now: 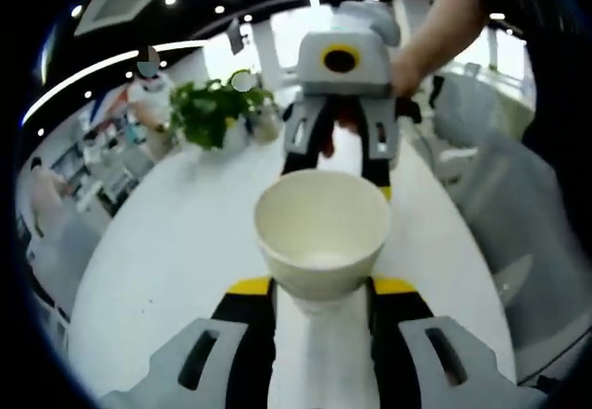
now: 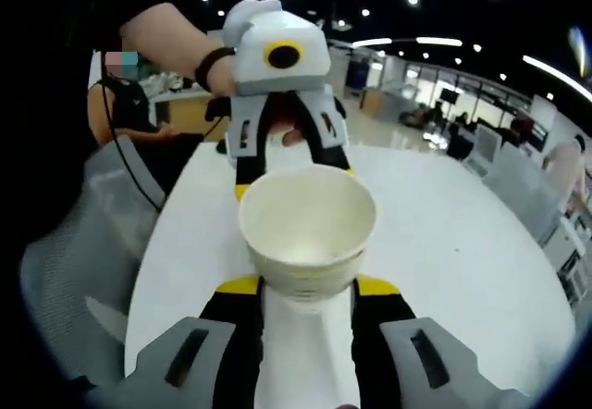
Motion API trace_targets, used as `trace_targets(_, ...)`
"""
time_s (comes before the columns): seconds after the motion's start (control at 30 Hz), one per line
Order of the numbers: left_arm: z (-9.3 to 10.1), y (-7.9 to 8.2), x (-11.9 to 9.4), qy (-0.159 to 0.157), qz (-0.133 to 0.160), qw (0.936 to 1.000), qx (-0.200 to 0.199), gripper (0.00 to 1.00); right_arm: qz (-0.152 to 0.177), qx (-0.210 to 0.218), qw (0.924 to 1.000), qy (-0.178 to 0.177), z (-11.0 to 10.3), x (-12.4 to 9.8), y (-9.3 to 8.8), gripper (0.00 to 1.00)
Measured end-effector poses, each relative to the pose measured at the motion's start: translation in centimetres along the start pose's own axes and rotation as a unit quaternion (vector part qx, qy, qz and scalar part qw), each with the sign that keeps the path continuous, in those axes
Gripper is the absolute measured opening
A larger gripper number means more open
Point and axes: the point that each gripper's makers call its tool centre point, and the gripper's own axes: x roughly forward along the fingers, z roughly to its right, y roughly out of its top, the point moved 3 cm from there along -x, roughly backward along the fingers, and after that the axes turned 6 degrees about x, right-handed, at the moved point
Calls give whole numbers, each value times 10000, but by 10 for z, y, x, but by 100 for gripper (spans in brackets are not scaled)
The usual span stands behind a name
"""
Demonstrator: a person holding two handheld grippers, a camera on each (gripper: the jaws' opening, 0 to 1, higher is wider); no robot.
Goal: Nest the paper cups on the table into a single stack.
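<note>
The white tabletop (image 1: 185, 242) carries a potted plant (image 1: 215, 111) at its far end. Above it, left tongs (image 1: 319, 291) clench one paper cup (image 1: 322, 233); right tongs (image 2: 305, 289) clench a nested cup stack (image 2: 307, 233) (rims layered), facing each other.

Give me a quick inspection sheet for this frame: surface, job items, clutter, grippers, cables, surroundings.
Surface: white table, bare where visible.
Job's things: a single paper cup between the left gripper's jaws, mouth toward its camera; nested cups between the right gripper's jaws, at least two rims showing.
Clutter: potted plant at the far end of the table.
Grippers: left gripper shut on the paper cup; right gripper shut on the nested cups; the two face each other, cups apart.
Cables: dark cord near the seated person.
Surroundings: open office, ceiling lights, grey chair, people in the background.
</note>
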Motion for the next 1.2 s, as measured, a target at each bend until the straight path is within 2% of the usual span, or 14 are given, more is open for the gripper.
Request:
trace_targets(0.5,-53,-29,27,-25,-150,9998,-159,36,36,56,10000,68,62,26,-19,33)
trace_targets(0.67,-76,-36,32,-11,-132,9998,-169,36,88,67,9999,61,84,31,-19,32)
trace_targets(0.83,-95,-45,32,156,-71,9991,-384,37,109,61,9999,101,106,42,-17,32)
trace_targets(1.0,-109,-60,33,290,-83,9980,-560,37,113,79,9998,160,119,55,-18,31)
trace_targets(1.2,-110,-74,38,298,-167,9969,-708,37,-7,102,9997,233,122,69,-24,31)
